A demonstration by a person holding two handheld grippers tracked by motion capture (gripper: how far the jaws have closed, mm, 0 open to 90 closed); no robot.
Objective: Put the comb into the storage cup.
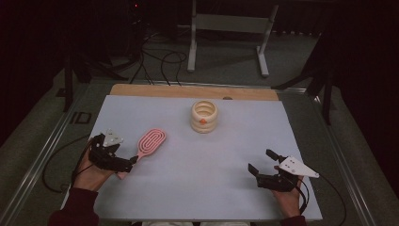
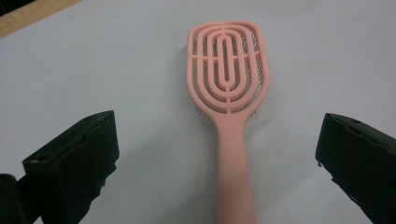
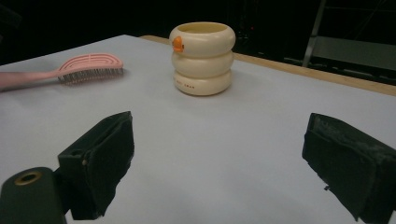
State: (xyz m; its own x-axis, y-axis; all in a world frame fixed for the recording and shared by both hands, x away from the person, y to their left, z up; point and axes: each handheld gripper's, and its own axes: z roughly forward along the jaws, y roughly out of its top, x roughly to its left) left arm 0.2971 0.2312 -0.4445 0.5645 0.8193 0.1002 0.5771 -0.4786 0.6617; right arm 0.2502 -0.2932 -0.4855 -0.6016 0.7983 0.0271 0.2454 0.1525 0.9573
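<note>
**Closing on the hairbrush handle**

Dark room all round, with a pale grey surface (image 1: 197,160) lit in the middle and a wooden strip along its far edge. On the near left lies a pink hairbrush (image 1: 149,142), bristles down, its vented oval head pointing away from the person and its handle running back toward the left gripper (image 1: 126,165). That gripper's jaws are spread wide, one on each side of the handle and clear of it; in the left gripper view the handle (image 2: 235,177) runs up the middle between them, slightly nearer the right jaw. The step in hand looks like taking the brush by its handle.

To do it well, I would centre the handle between the jaws, keep the gripper low so the pads meet the handle's sides rather than ride over its top, then close slowly. The handle is slim and smooth, so a grip near the neck may hold steadier than one at the tail end.

A cream ringed cup (image 1: 204,116) with an orange mark stands upright well beyond the brush. The right gripper (image 1: 261,165), jaws also spread and holding nothing, hovers at the near right, far from both things.
</note>
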